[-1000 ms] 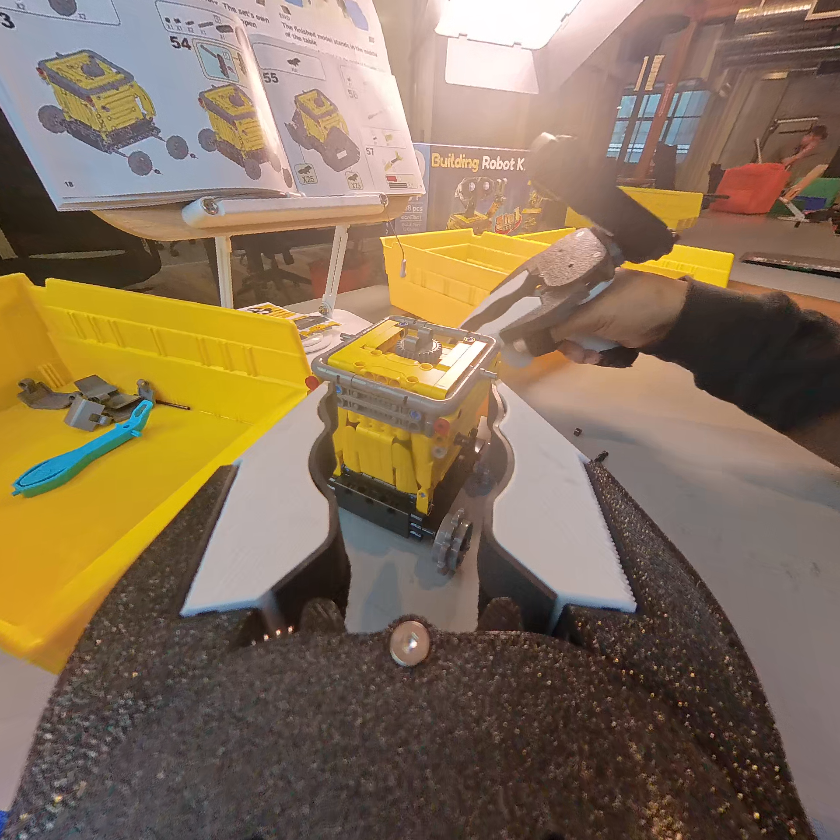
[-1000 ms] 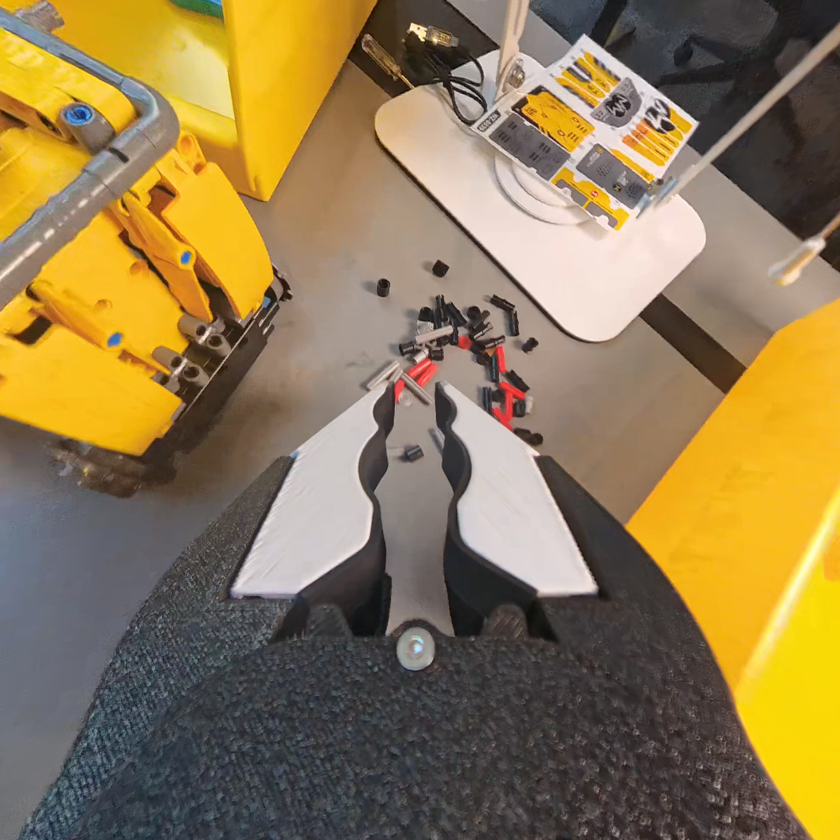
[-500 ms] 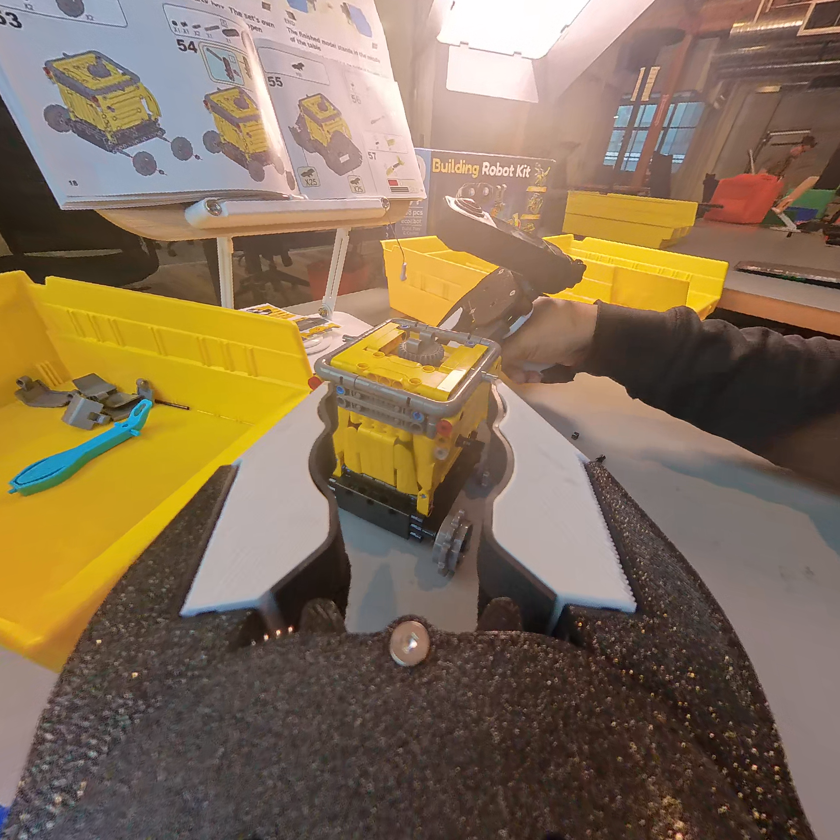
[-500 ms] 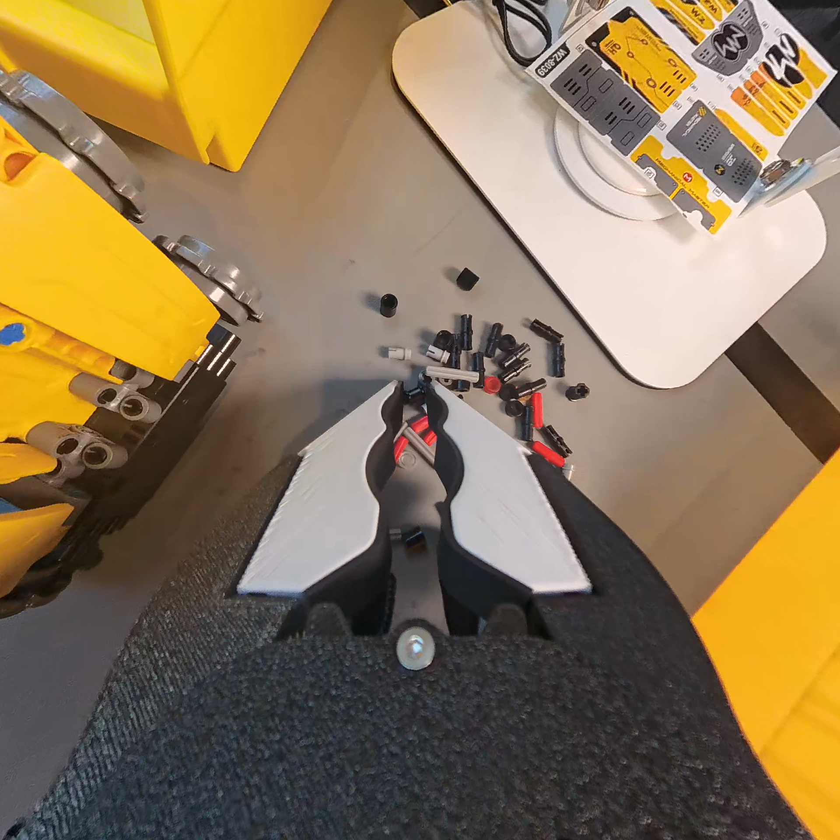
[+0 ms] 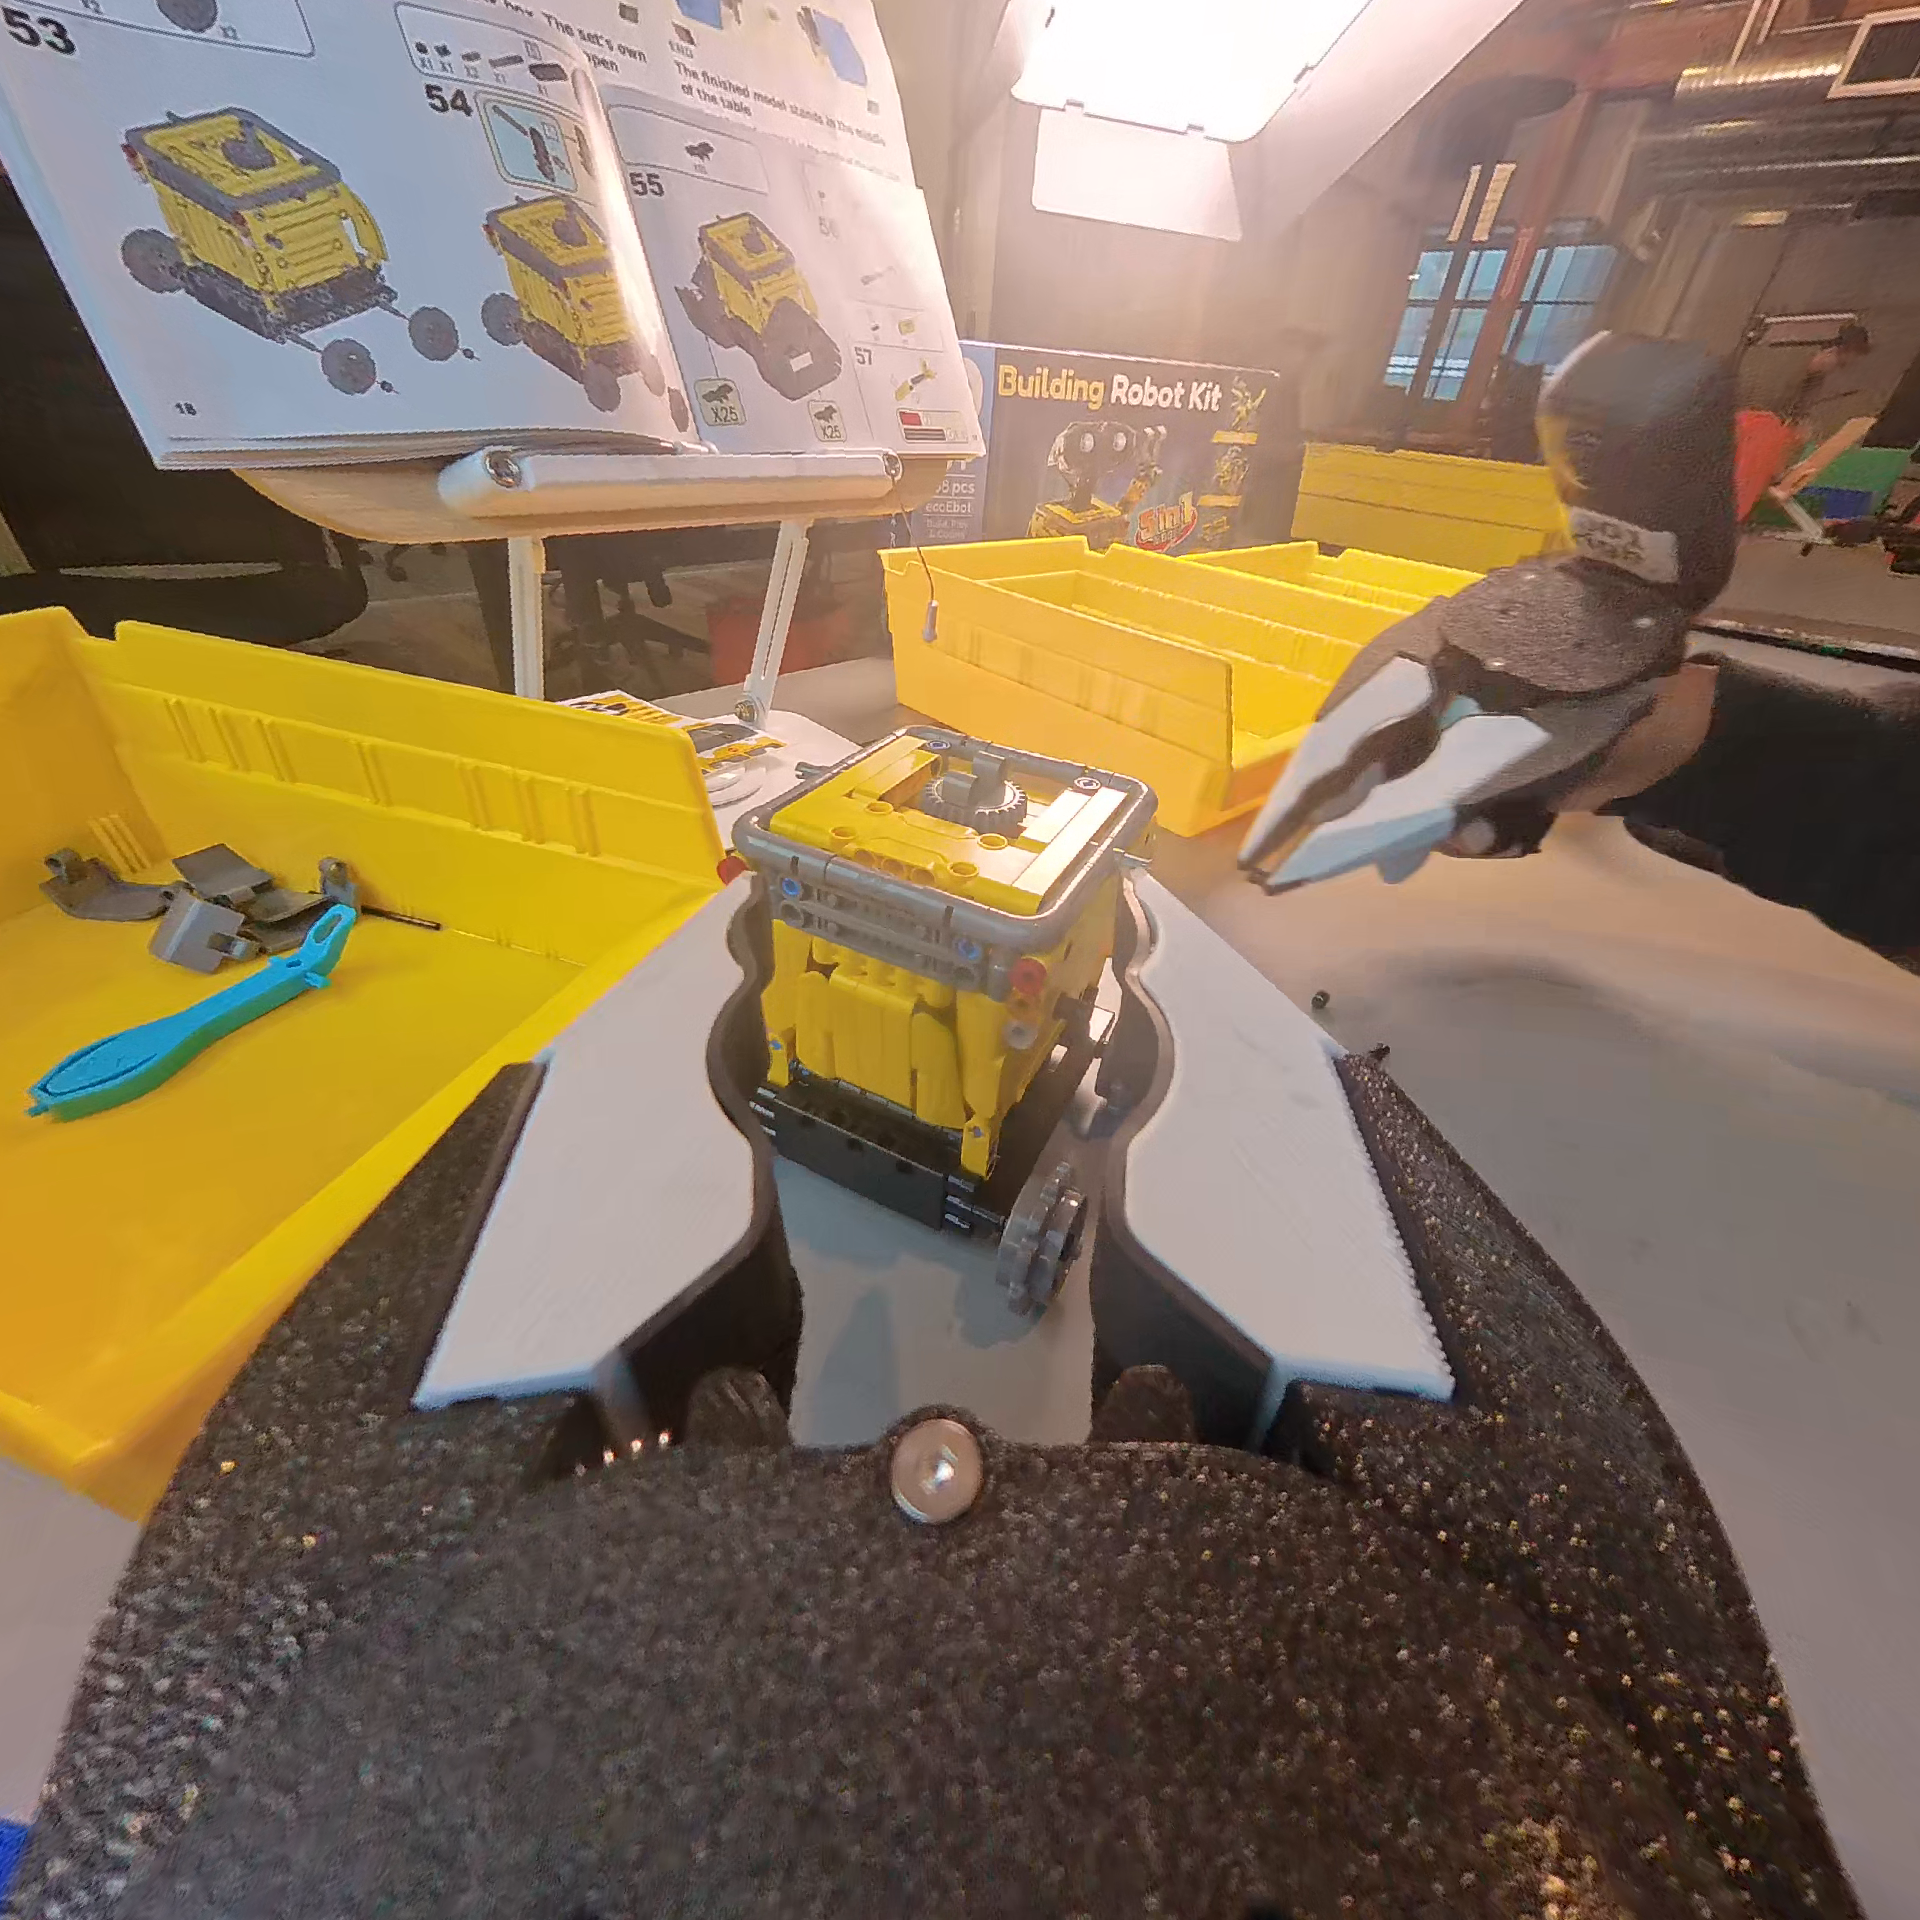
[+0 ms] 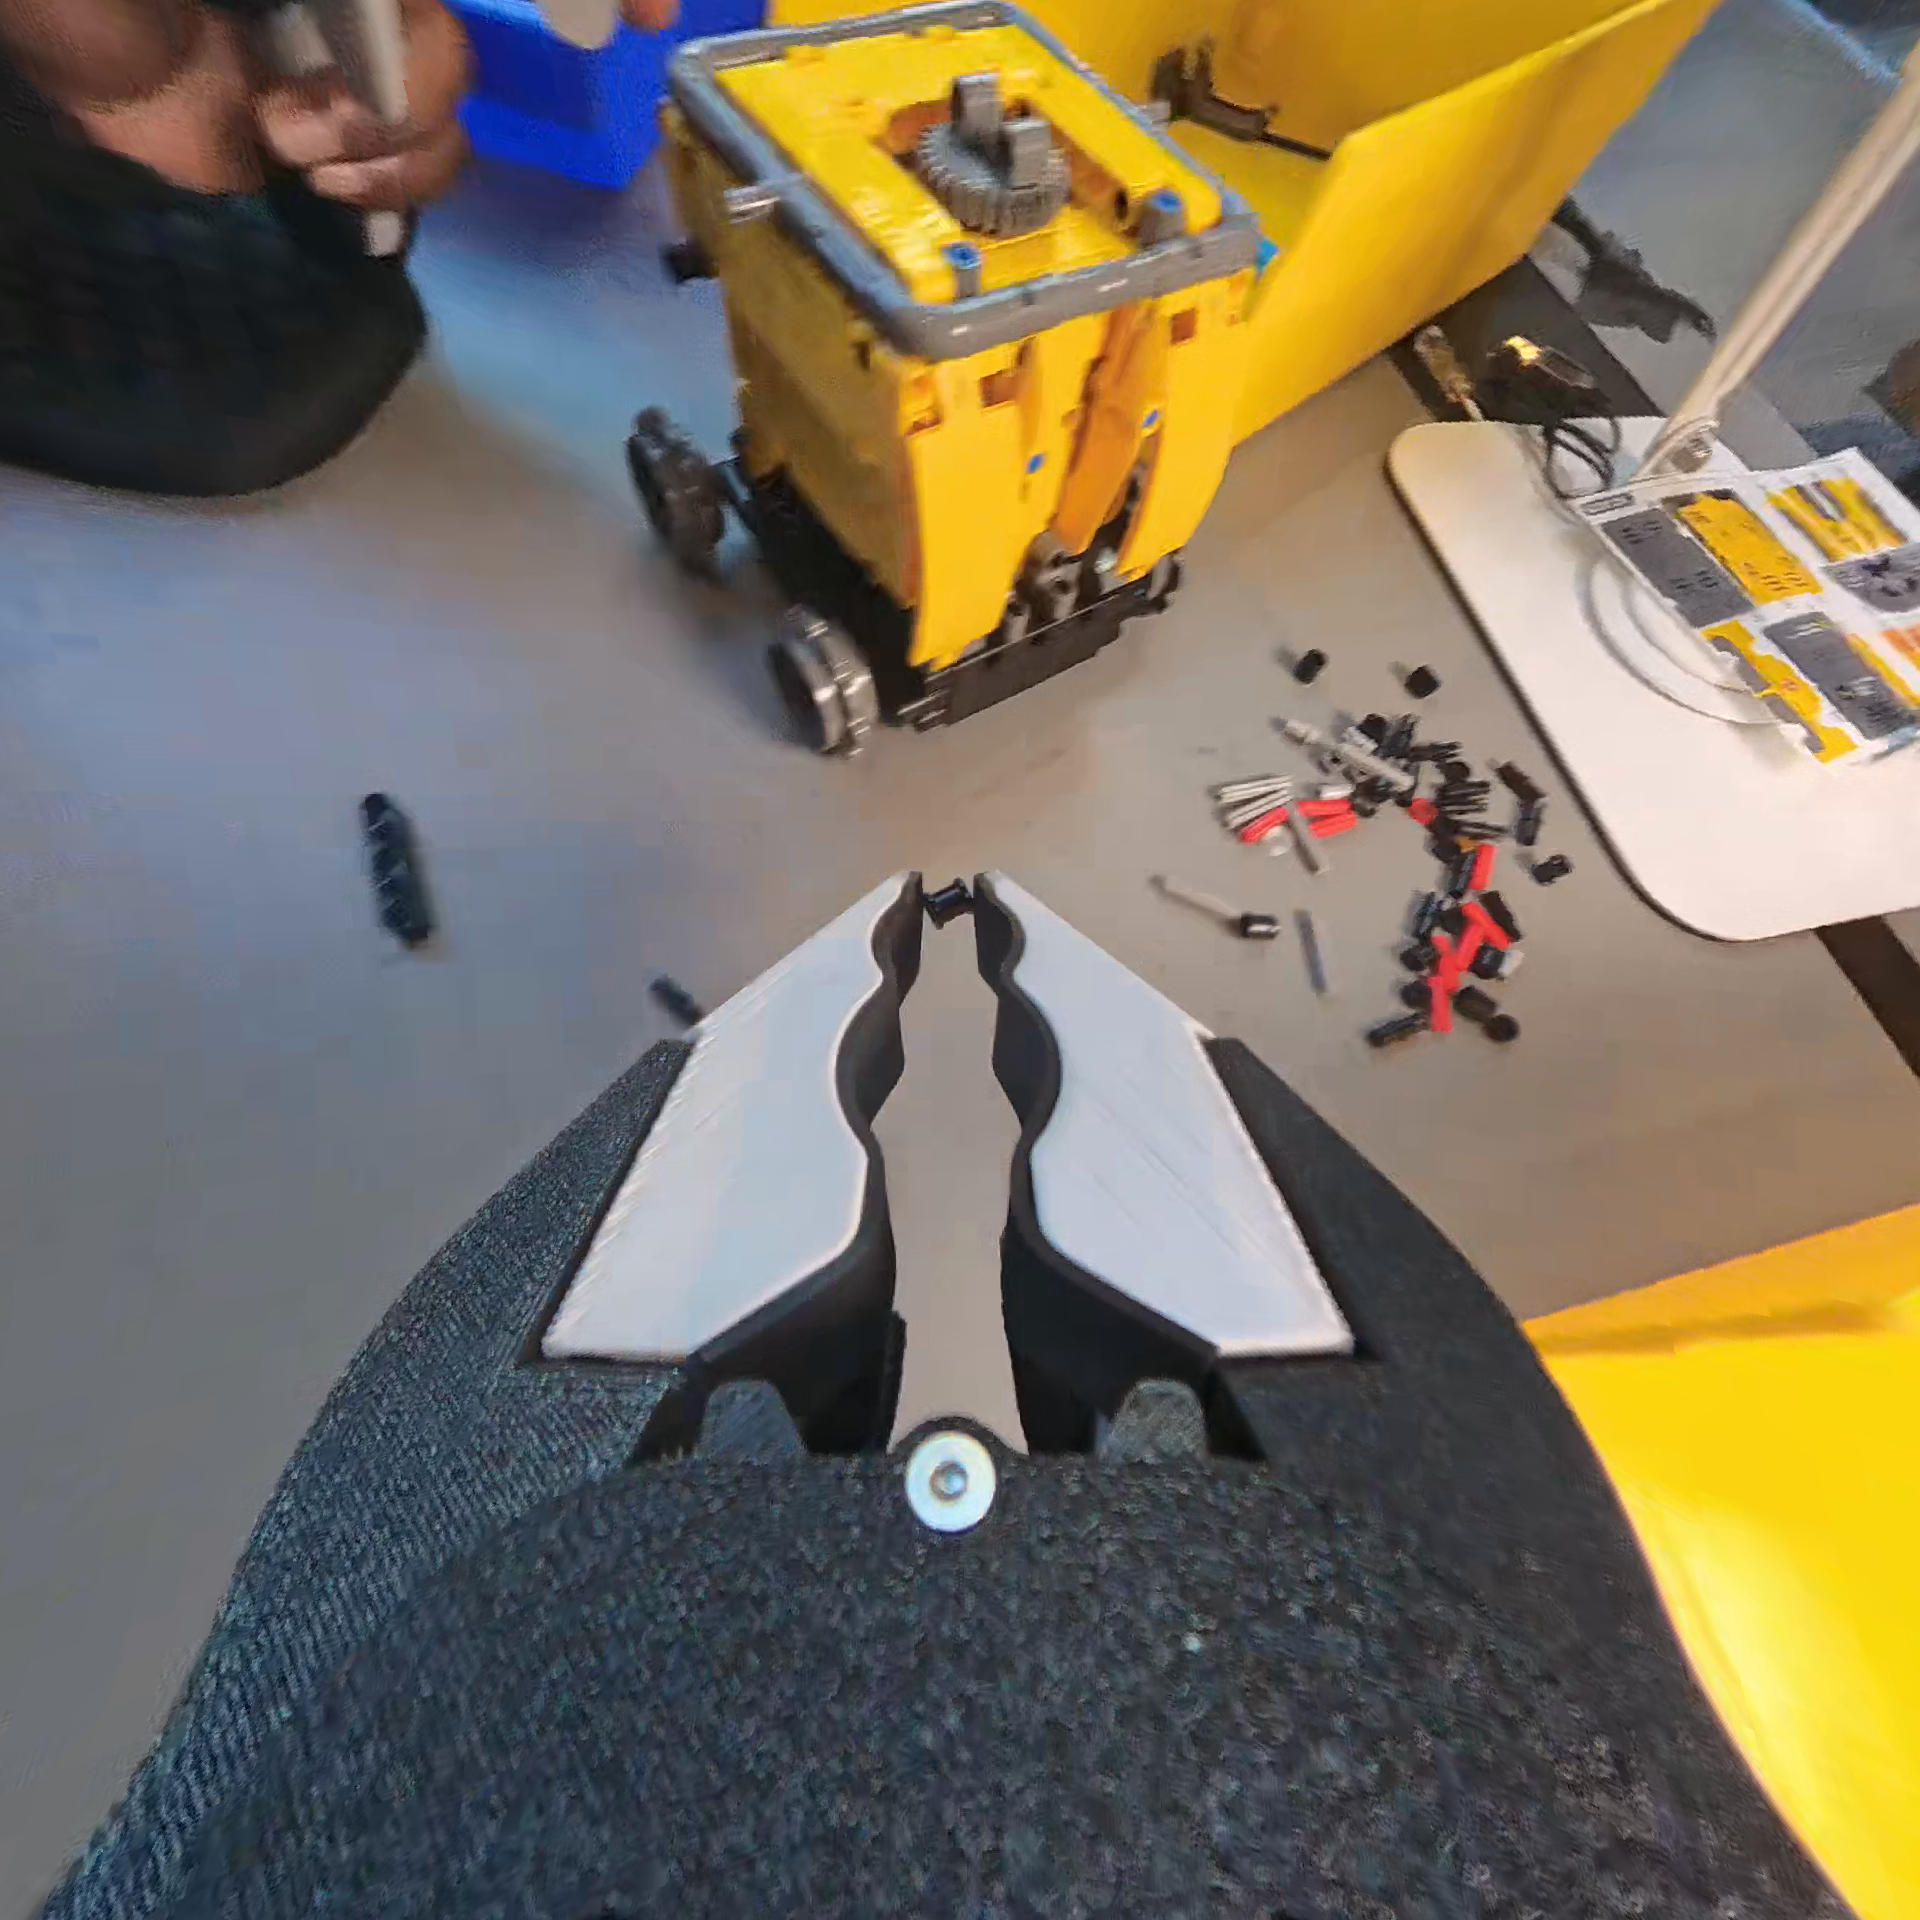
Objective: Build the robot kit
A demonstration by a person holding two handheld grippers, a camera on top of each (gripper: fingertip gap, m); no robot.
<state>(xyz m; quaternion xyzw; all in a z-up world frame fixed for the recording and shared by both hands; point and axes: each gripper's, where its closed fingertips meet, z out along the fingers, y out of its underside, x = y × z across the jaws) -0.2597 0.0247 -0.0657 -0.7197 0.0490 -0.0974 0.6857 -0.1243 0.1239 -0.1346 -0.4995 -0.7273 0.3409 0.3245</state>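
Observation:
A yellow brick model (image 5: 935, 997) with a grey top frame, a top gear and side wheels stands on the grey table; it also shows in the right wrist view (image 6: 987, 312). My left gripper (image 5: 935, 899) has its fingers wide apart against the model's two sides, shut on it. My right gripper (image 6: 945, 883) is shut on a small black pin (image 6: 945, 902) at its fingertips and is lifted off the table. In the left wrist view the right gripper (image 5: 1262, 873) hangs to the right of the model, pointing at it. A pile of black, red and grey pins (image 6: 1434, 852) lies right of the model.
A yellow bin (image 5: 312, 1091) at left holds grey parts (image 5: 197, 904) and a teal tool (image 5: 197, 1018). An open instruction booklet (image 5: 416, 229) sits on a stand with a white base (image 6: 1662, 810) and a sticker sheet (image 6: 1766, 582). More yellow bins (image 5: 1091, 665) stand behind. A loose black piece (image 6: 393, 868) lies on the table. One gripper's finger ends stand about 20 cm off the other's.
My right gripper went down into the pin pile, closed on a black pin, then lifted and pulled back to the right of the model. The left gripper and the model stayed put.

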